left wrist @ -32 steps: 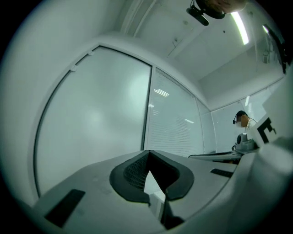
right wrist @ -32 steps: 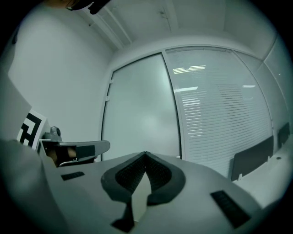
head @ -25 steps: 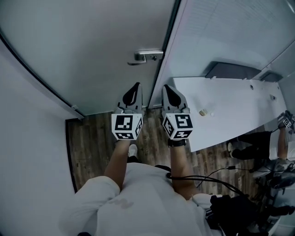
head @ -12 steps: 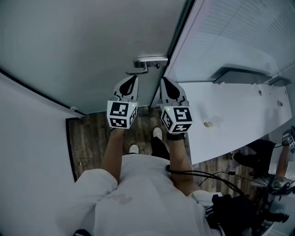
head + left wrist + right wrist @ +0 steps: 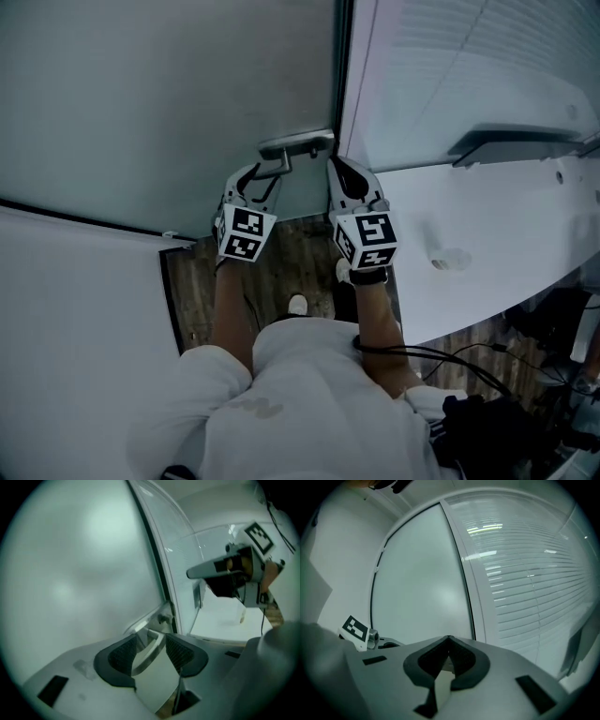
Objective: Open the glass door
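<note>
The frosted glass door fills the upper left of the head view. Its metal lever handle sits by the dark door edge. My left gripper is at the handle. Its jaws have just been opening and stand apart on either side of the lever. In the left gripper view the lever lies between the two fingers with a gap showing beside it. My right gripper is shut and empty just right of the handle, and in its own view it points at the door.
A window with blinds stands right of the door frame. Under the window a white table reaches out to the right, with a small object on it. A white wall is at the left. Black cables trail near the person's right side.
Both grippers moved forward to the door handle as the person stepped closer. The left jaws went from shut to open, with the lever now between them. The right jaws stayed shut.
</note>
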A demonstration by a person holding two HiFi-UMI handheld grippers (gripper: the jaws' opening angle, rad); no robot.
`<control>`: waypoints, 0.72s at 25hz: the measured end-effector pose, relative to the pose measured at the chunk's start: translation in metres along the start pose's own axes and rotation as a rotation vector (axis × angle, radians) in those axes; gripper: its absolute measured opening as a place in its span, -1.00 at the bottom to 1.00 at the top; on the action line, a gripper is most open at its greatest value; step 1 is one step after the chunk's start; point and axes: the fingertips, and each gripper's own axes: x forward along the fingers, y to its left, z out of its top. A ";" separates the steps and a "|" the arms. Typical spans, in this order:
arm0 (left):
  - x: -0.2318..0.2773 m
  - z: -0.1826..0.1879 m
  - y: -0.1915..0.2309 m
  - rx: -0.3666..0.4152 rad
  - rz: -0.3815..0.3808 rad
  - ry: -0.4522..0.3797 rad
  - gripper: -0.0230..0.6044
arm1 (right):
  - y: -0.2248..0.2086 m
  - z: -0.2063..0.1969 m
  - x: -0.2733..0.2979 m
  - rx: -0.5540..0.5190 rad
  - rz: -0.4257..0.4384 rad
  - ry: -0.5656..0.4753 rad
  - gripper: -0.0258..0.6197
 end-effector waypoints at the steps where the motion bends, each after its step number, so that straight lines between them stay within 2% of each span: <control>1: 0.008 -0.009 -0.004 0.056 -0.016 0.045 -0.33 | -0.005 -0.003 0.003 0.005 -0.003 0.006 -0.92; 3: 0.019 -0.021 -0.007 0.144 -0.032 0.107 -0.27 | -0.013 -0.007 0.009 0.009 -0.009 0.013 -0.92; 8: 0.034 -0.027 -0.002 0.331 -0.024 0.163 -0.27 | -0.016 -0.015 0.022 0.003 -0.010 0.032 -0.92; 10: 0.039 -0.030 -0.005 0.412 -0.047 0.197 -0.27 | -0.018 -0.015 0.023 -0.002 -0.017 0.034 -0.91; 14: 0.049 -0.058 -0.013 0.617 -0.104 0.355 -0.28 | -0.023 -0.019 0.024 0.000 -0.045 0.035 -0.91; 16: 0.055 -0.067 -0.012 0.679 -0.109 0.404 -0.34 | -0.027 -0.023 0.024 0.003 -0.061 0.041 -0.92; 18: 0.061 -0.070 -0.006 0.734 -0.099 0.437 -0.49 | -0.032 -0.026 0.024 0.005 -0.078 0.046 -0.92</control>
